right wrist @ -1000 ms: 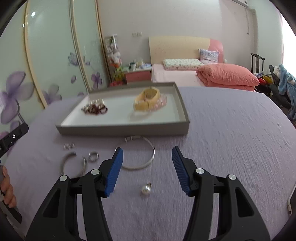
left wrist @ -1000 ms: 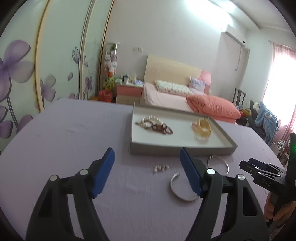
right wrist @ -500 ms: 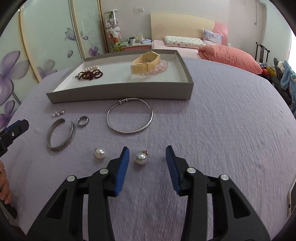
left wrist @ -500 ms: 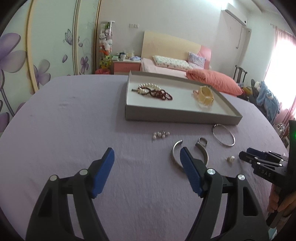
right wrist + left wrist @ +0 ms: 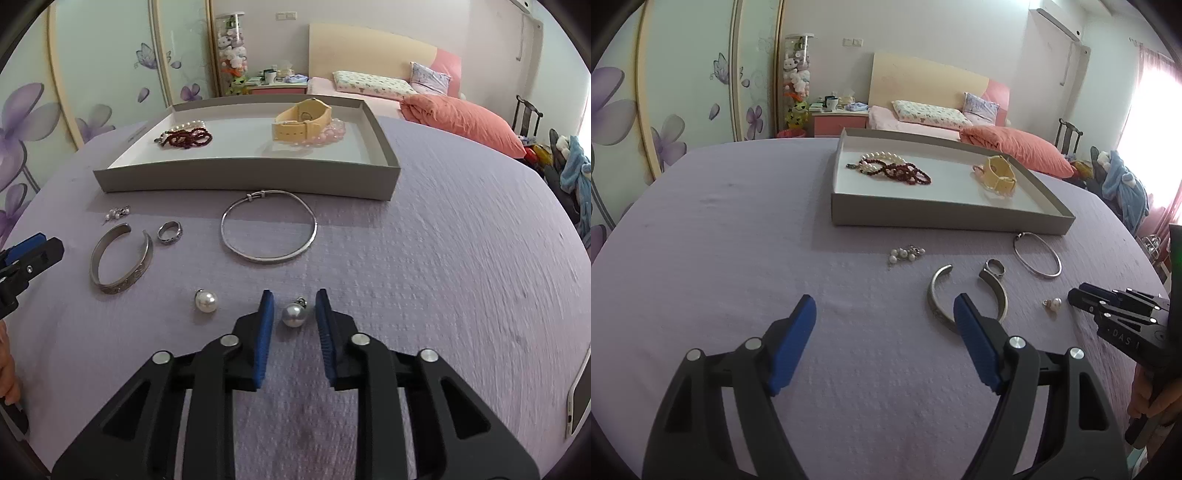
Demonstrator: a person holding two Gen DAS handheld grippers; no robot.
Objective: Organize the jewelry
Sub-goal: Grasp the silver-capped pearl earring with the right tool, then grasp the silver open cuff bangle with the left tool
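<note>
Right up close, the right gripper (image 5: 294, 291) has its blue pads drawn in narrow around a silvery pearl drop (image 5: 294, 316), and we can just make out a sliver of purple cloth (image 5: 443, 258) on either side of it, so the pads do not look pressed onto it yet. The pearl sits well on our side of the tray (image 5: 243, 179). A second, whiter pearl (image 5: 206, 301) lies beside it, equally far out from the tray. Over on the other hand, the left gripper (image 5: 884, 299) hangs with its jaws spread wide and nothing between them, only bare cloth. Moving closer to the tray, we find the broad silver cuff (image 5: 118, 290), then a small ring (image 5: 169, 240), and the thin round bangle (image 5: 269, 258) almost up against the tray's front wall. A little cluster of pearl earrings (image 5: 117, 213) sits near the tray's left front corner. Inside the tray, dark red beads (image 5: 188, 137) lie to the left with a white pearl strand, and a yellow watch (image 5: 301, 120) stands to the right on a pink bead bracelet (image 5: 334, 131).
</note>
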